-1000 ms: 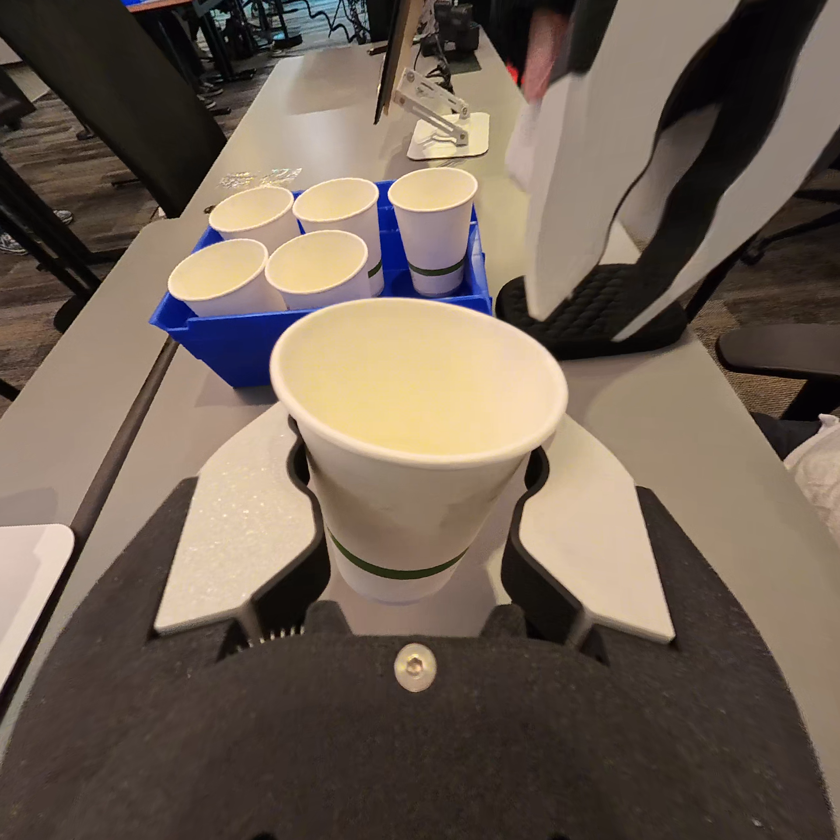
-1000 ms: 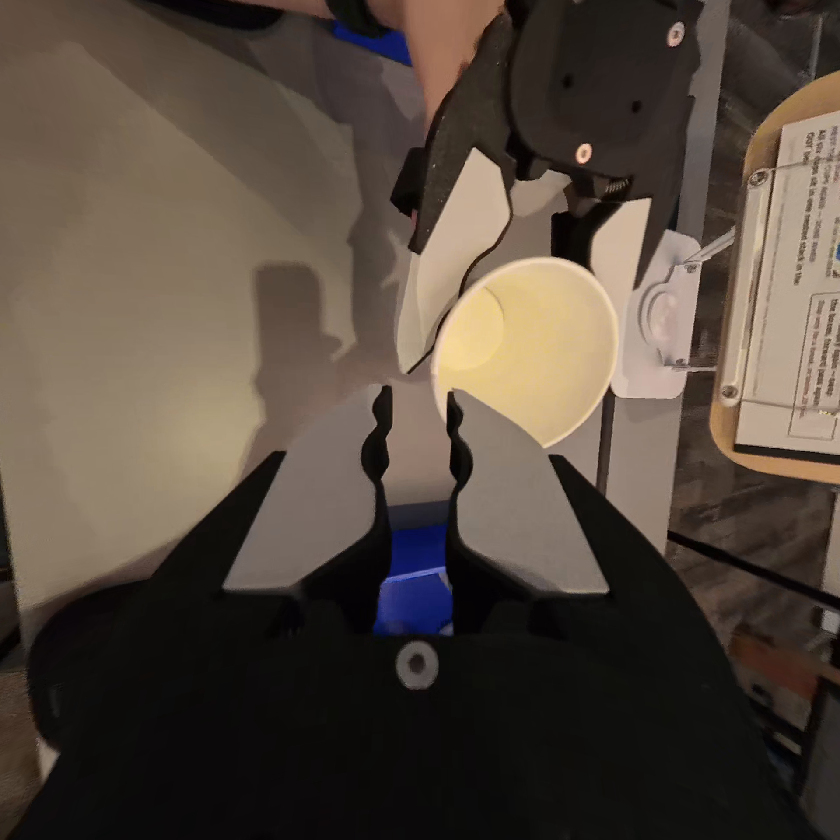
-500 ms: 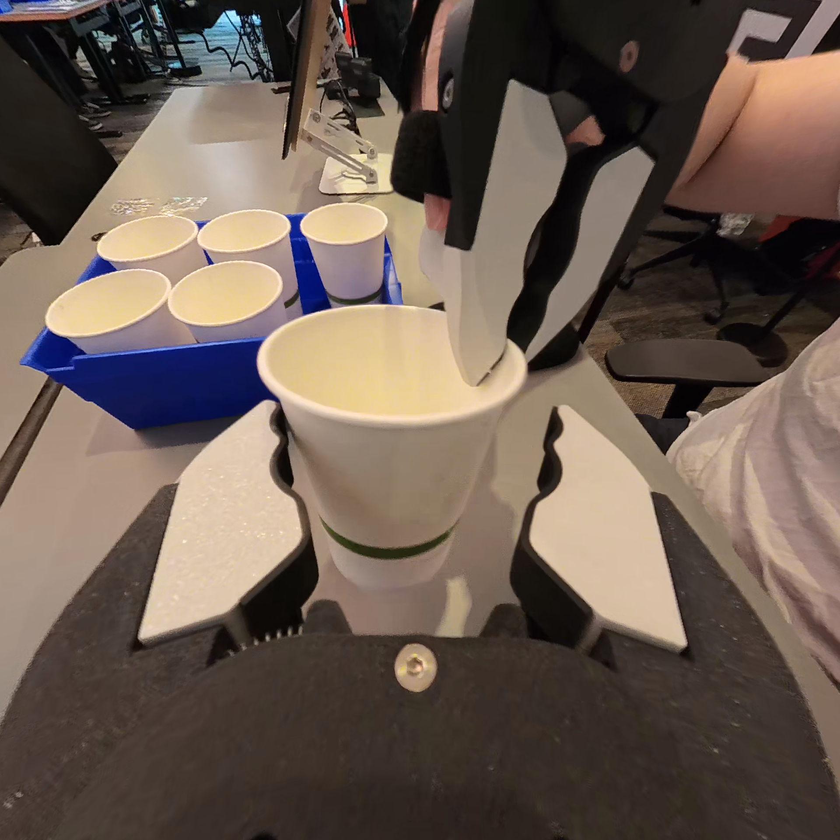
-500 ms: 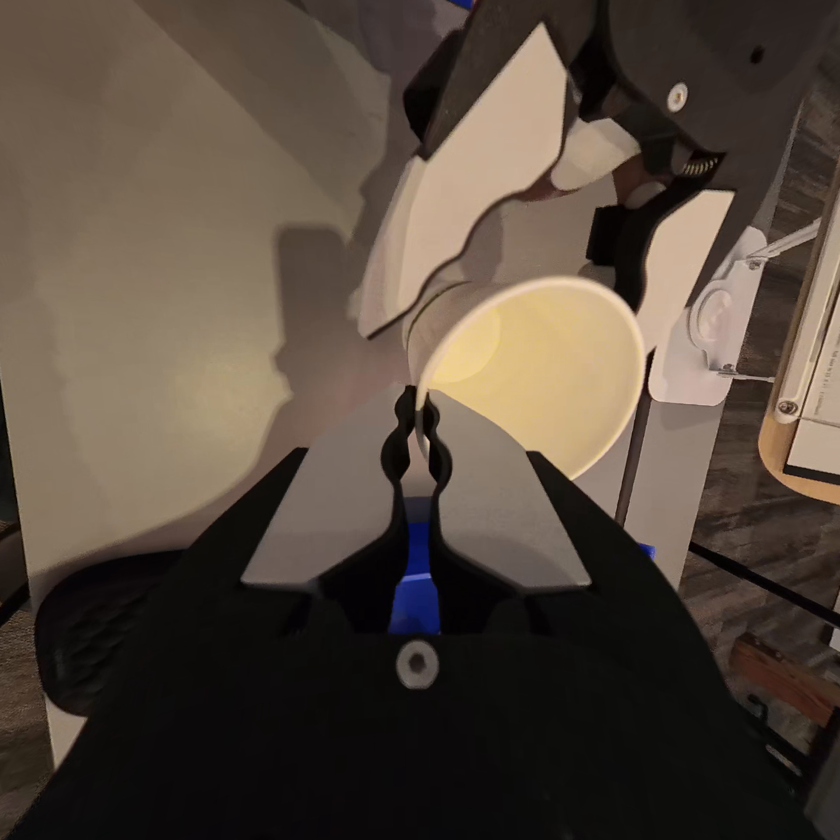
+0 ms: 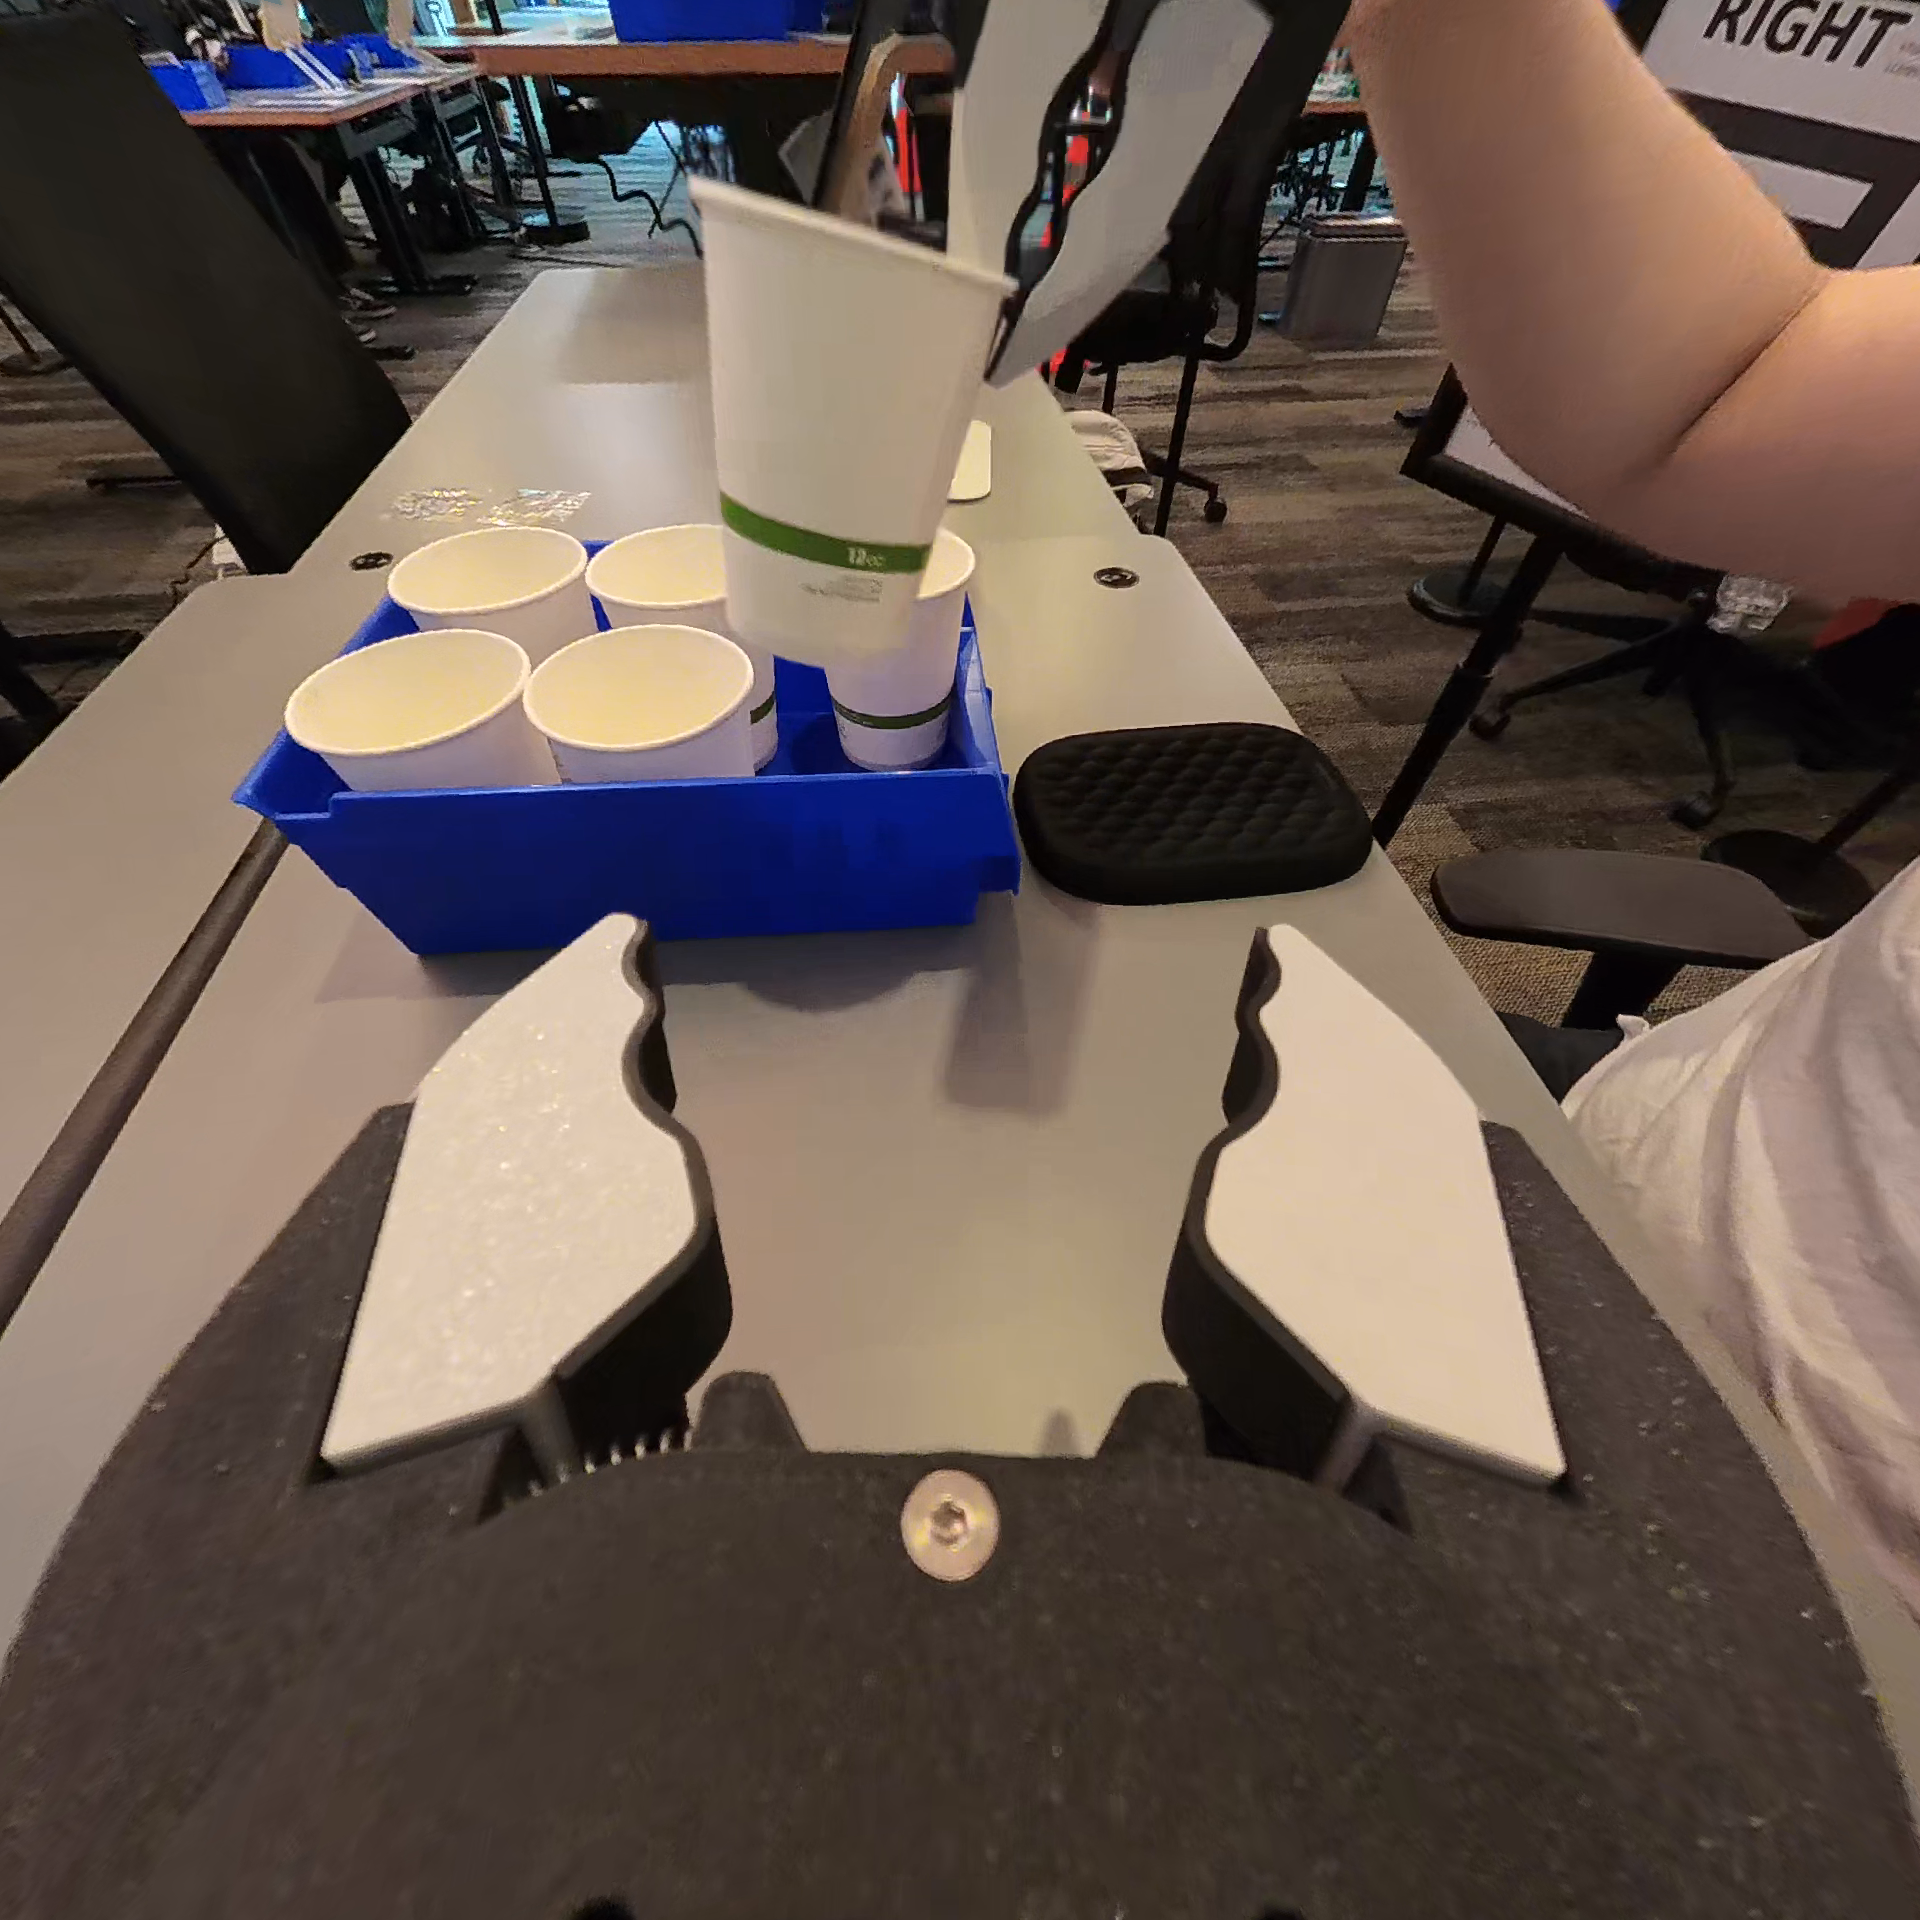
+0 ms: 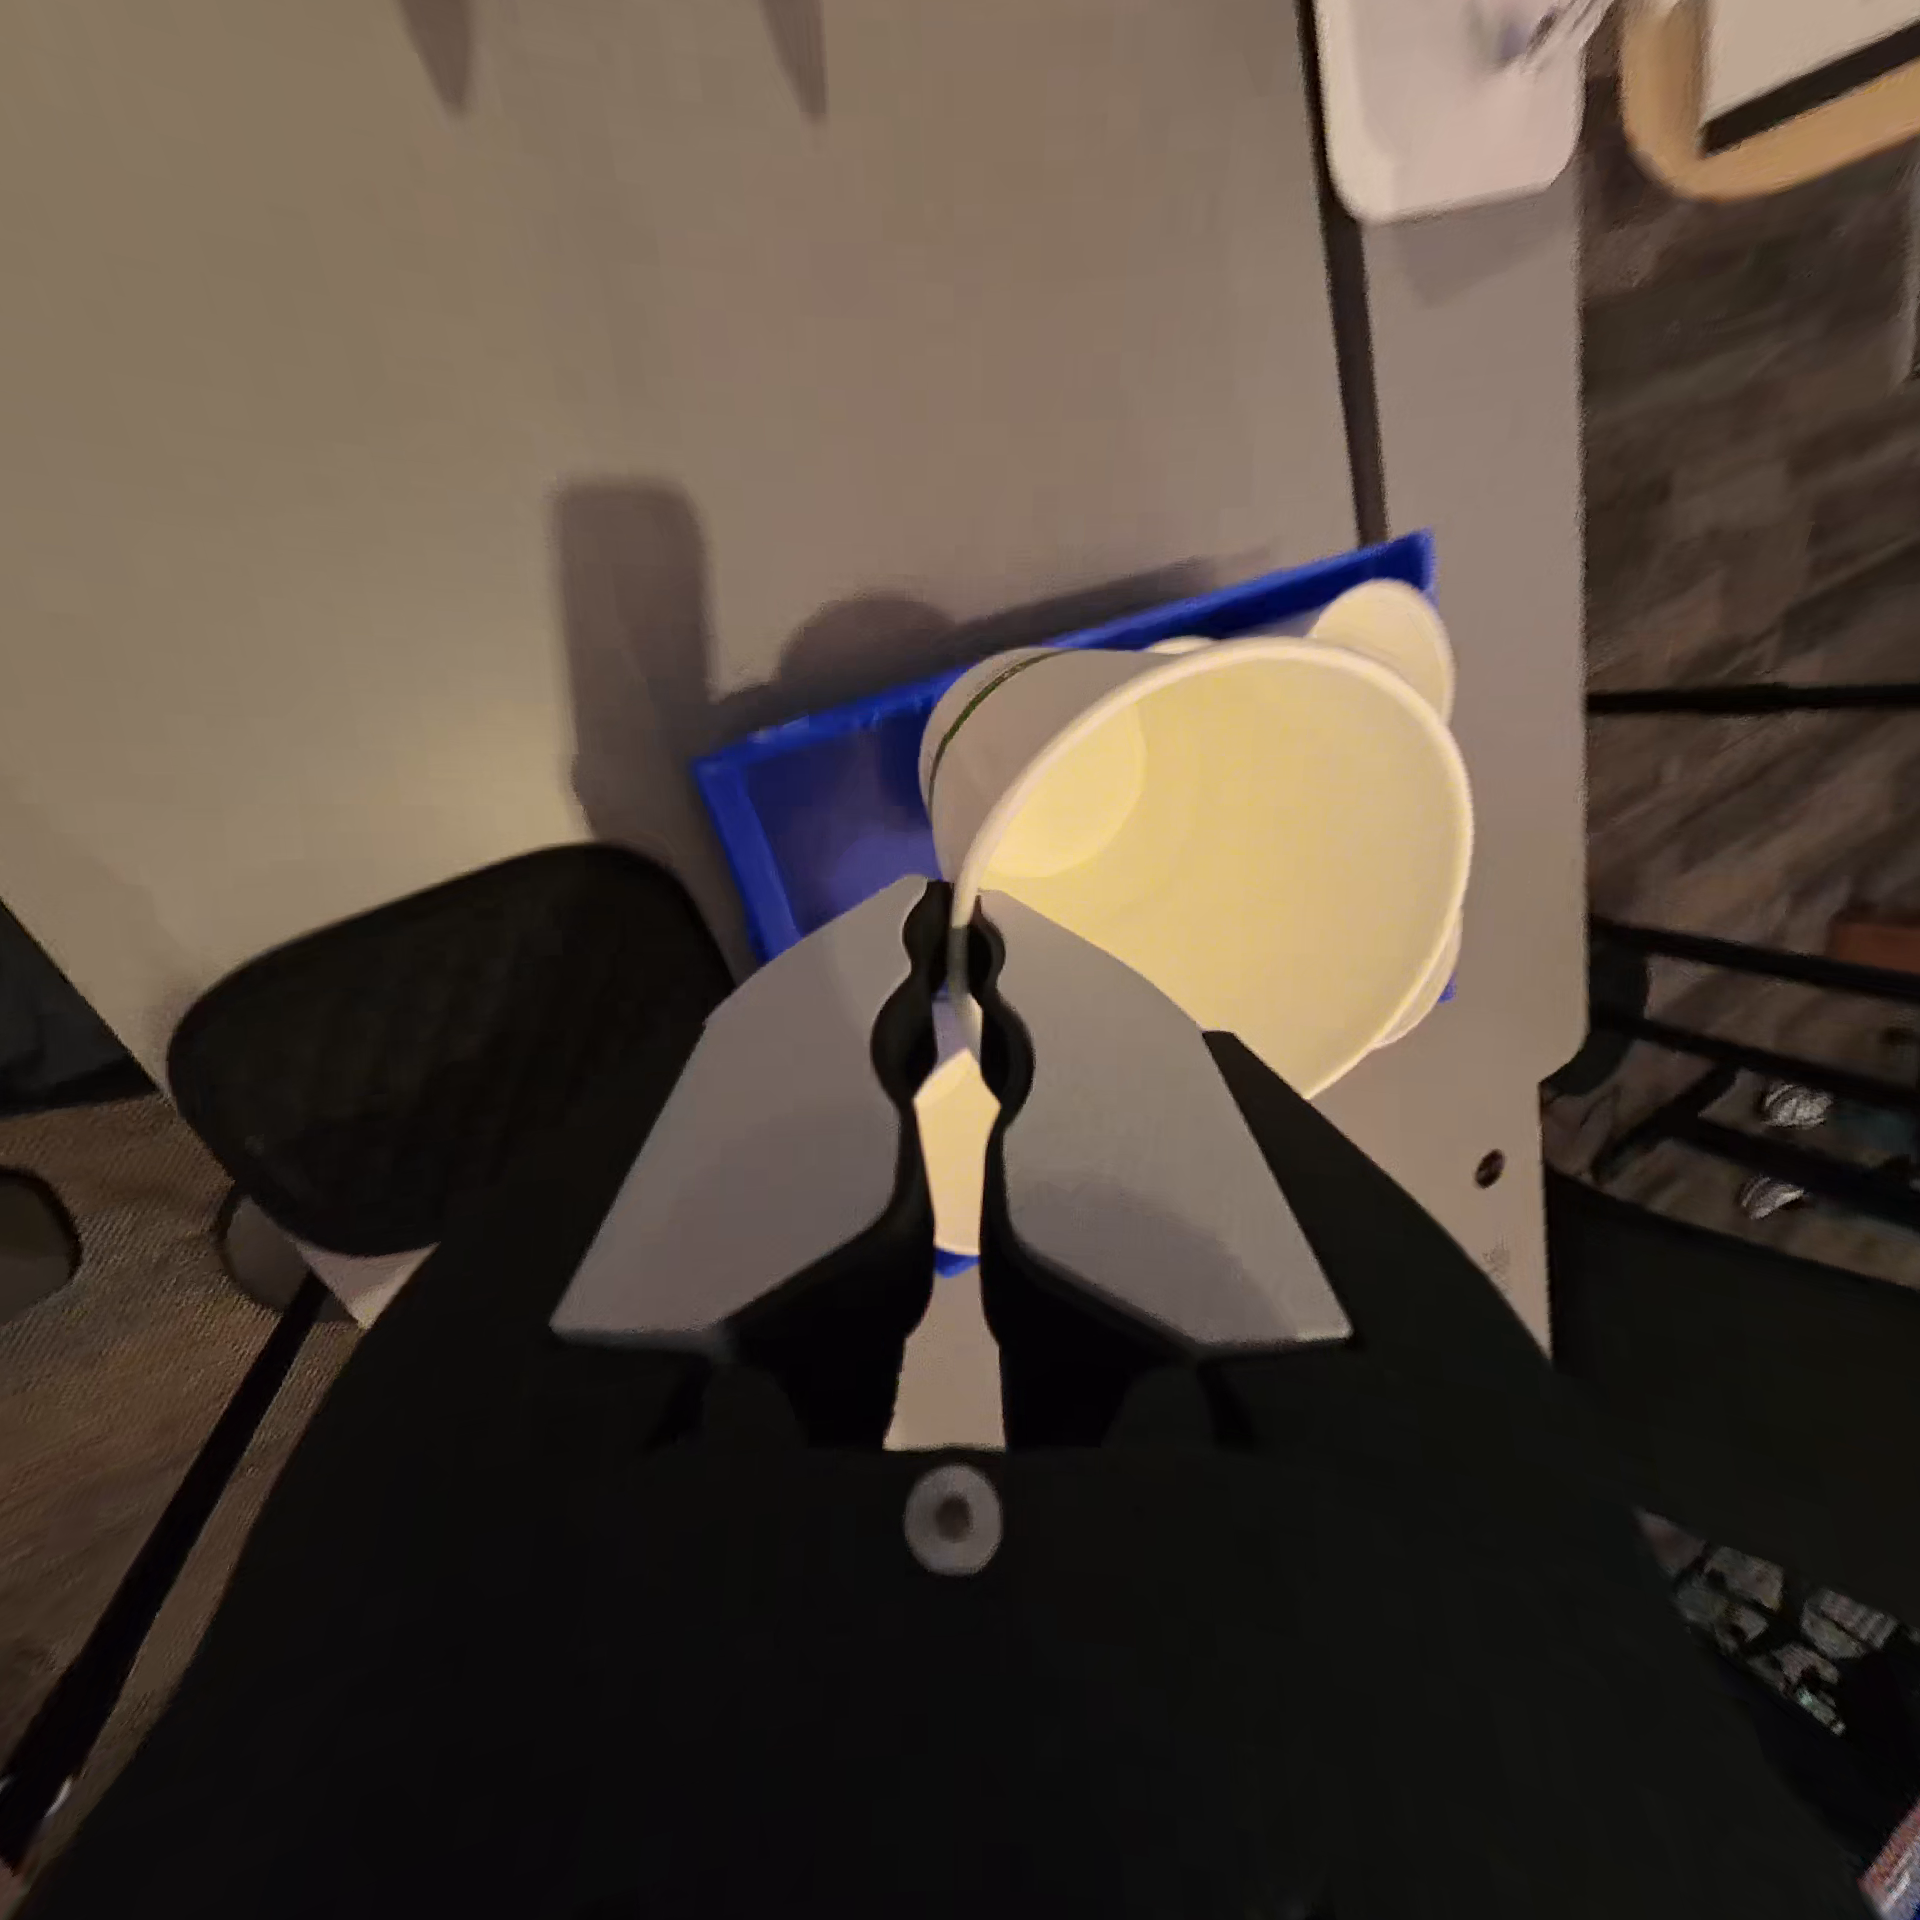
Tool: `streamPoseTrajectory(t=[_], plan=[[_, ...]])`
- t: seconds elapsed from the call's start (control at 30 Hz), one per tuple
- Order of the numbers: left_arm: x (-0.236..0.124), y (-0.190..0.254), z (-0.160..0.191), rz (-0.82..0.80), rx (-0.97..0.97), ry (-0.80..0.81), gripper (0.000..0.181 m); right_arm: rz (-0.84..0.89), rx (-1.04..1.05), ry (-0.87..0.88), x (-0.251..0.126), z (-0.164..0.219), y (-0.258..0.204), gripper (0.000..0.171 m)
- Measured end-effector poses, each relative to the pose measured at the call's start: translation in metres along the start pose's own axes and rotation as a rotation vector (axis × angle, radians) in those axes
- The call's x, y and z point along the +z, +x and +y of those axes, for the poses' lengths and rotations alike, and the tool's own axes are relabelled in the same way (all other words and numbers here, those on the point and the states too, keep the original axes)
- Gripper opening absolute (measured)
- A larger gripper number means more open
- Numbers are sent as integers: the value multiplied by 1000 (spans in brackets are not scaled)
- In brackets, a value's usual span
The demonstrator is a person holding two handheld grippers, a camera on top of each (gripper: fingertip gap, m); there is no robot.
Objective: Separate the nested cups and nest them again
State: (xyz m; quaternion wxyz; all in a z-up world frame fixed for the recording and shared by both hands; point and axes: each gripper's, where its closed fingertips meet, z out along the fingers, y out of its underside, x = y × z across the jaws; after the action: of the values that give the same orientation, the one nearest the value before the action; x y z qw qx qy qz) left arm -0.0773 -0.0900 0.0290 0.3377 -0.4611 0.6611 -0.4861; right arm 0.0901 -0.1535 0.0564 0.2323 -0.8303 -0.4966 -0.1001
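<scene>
A white paper cup with a green band (image 5: 831, 416) hangs in the air above the blue bin (image 5: 644, 852), tilted a little. My right gripper (image 6: 954, 935) is shut on its rim; the cup (image 6: 1226, 862) fills the middle of the right wrist view. The right gripper also shows in the left wrist view (image 5: 1013, 322), at the cup's right rim. My left gripper (image 5: 951, 987) is open and empty, low over the grey table (image 5: 935, 1195) in front of the bin. Several white cups (image 5: 416, 707) stand upright in the bin.
A black cushioned pad (image 5: 1190, 810) lies right of the bin. A person's bare arm (image 5: 1621, 312) and white shirt (image 5: 1787, 1195) are on the right. A black chair armrest (image 5: 1621, 909) sits off the table's right edge. Other desks and chairs stand behind.
My left gripper opened and let the cup go. My right gripper closed on the cup's rim and lifted it up and away, over the blue bin.
</scene>
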Motion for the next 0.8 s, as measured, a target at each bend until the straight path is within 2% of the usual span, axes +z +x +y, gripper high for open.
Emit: streamPoseTrajectory(t=[0.13,0.3,0.57,0.8], plan=[[3,3,4,5,23,-27,104,-12,10,-84,21,30,-12,3],[6,4,8,10,29,-51,103,-42,-28,-159,52,47,-30,3],[7,5,10,12,31,-61,102,-123,-53,-211,95,54,-47,3],[5,4,9,10,32,-56,102,-195,-31,-199,106,53,-50,3]])
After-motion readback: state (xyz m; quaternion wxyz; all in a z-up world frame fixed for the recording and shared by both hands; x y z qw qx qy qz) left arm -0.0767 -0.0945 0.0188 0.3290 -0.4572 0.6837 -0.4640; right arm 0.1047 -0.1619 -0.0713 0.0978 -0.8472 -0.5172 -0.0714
